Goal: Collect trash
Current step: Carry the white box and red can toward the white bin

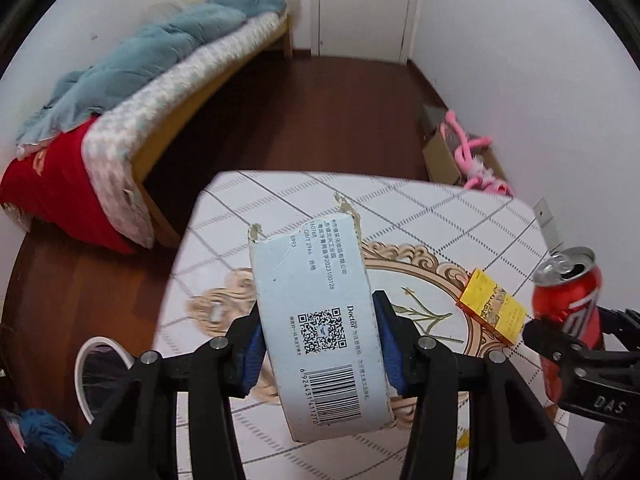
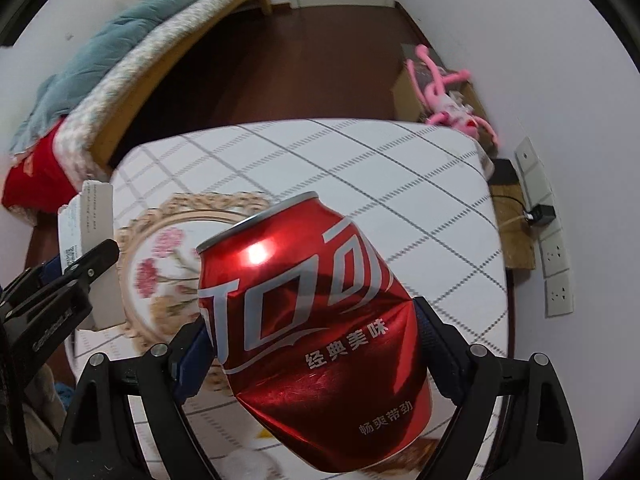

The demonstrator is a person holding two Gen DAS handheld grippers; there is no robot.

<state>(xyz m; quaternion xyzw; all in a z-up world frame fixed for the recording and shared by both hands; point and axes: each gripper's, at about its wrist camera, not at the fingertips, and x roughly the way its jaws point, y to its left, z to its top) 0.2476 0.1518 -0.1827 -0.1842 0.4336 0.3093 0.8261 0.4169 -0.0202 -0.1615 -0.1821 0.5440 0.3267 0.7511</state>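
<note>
- Left claw (image 1: 318, 344) grips a pale blue carton (image 1: 316, 320), torn open at its far end, its blue pads pressed on both long sides; the carton fills the centre of the left wrist view, barcode and QR code facing the camera, held clear above the bench (image 1: 400, 208).
- Right claw (image 2: 314, 354) clamps a dented red soda can (image 2: 312, 320), tab end open and tilted toward the upper left of the right wrist view; the can's wall is creased where the pads bite, so the jaws stand wide yet closed on it.
- Both pieces of trash appear lifted off the tiled, flower-patterned bench, which suggests the pick-up step is finished and the carry-off is in hand.
- A yellow packet (image 1: 492, 306) lies on the bench at centre right of the left wrist view, just beside the can and apart from both claws; it looks like trash not yet collected.
- A white-rimmed bin (image 1: 94, 376) shows at lower left of the left wrist view, on the floor beside the bench, below the left claw.
- The next move likely calls for swinging each claw over that rim and letting go only once the load is above the opening, the carton first, since it is nearer.
- The crushed can may slip if the grip eases early.
</note>
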